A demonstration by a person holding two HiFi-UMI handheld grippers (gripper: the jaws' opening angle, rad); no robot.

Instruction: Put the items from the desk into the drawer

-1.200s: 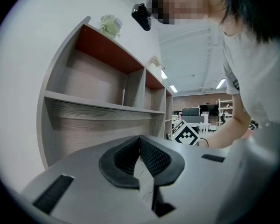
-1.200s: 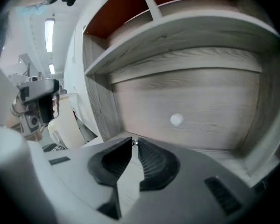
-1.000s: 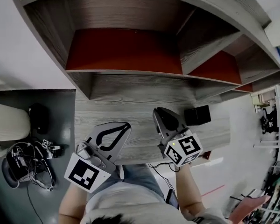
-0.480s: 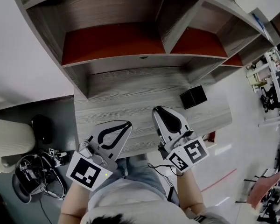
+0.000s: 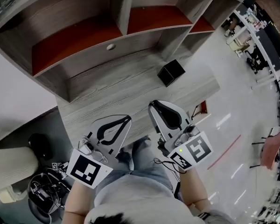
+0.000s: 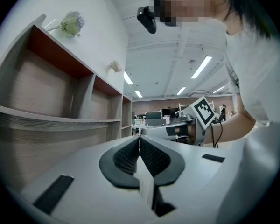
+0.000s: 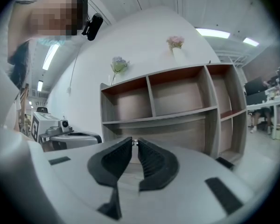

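Observation:
A small black box [image 5: 171, 72] sits on the grey wooden desk [image 5: 107, 97], near its right end and in front of the shelf unit. My left gripper [image 5: 127, 119] hovers over the desk's front edge, its jaws closed together with nothing between them. My right gripper [image 5: 152, 104] is also over the front edge, shut and empty, a hand's length short of the box. In the left gripper view the black pads [image 6: 130, 154] meet at the tips [image 6: 139, 138]. The right gripper view shows its pads [image 7: 154, 162] nearly touching at the tips [image 7: 135, 143]. No drawer is visible.
A wooden shelf unit with red-backed compartments [image 5: 74, 41] rises behind the desk; vases with flowers [image 7: 176, 43] stand on top. Cables and a headset [image 5: 42, 190] lie on the floor at left. Office chairs and desks [image 5: 256, 45] stand to the right.
The head view has swung and tilted, so the desk and shelves now run diagonally and the black box sits higher in the frame. Both grippers stay shut over the desk's front edge.

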